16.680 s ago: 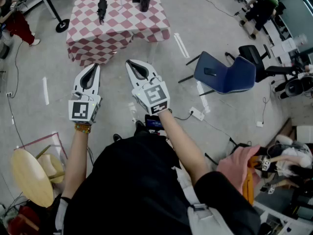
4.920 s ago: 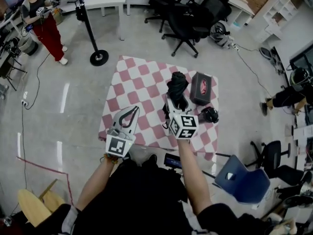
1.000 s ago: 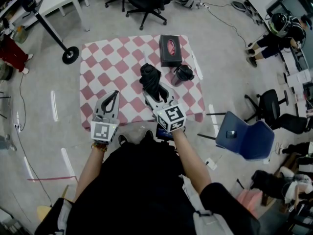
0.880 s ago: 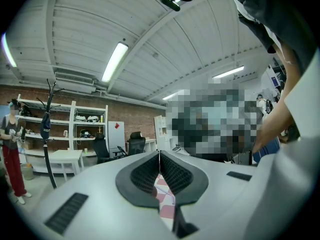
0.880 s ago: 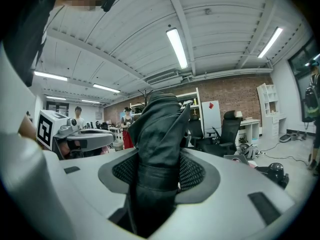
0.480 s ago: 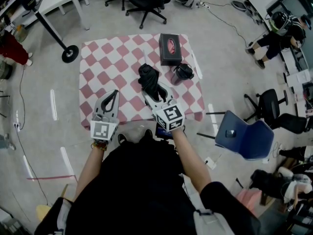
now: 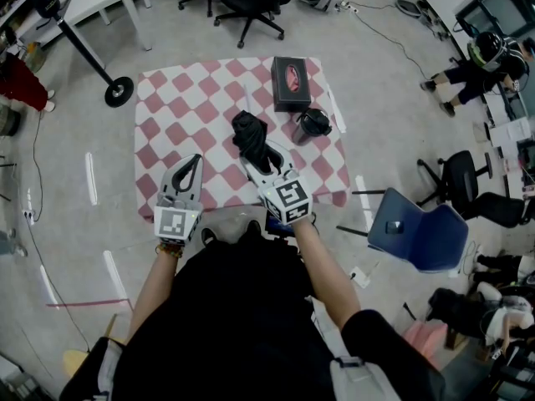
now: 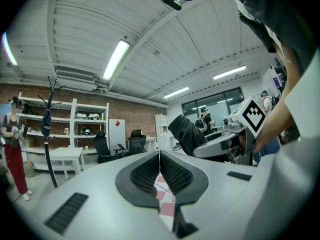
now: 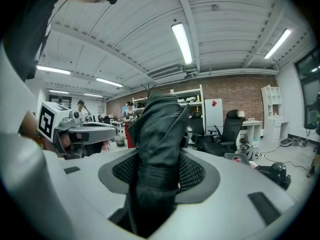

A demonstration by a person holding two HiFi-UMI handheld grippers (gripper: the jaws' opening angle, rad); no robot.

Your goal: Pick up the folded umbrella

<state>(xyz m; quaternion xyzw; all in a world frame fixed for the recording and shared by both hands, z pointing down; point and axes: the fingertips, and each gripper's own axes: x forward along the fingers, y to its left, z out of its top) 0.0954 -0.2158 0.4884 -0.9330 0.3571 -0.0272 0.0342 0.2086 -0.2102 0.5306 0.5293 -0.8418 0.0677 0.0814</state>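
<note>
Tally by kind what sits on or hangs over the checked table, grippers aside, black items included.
umbrella: 1
box: 1
cup: 1
Total: 3

Bright ceiling tubes; fisheye-warped edges

Open checkered tabletop (image 7: 171,124) left of umbrella (image 7: 249,132), black box (image 7: 291,83) and tumbler (image 7: 312,125) close on its right
</note>
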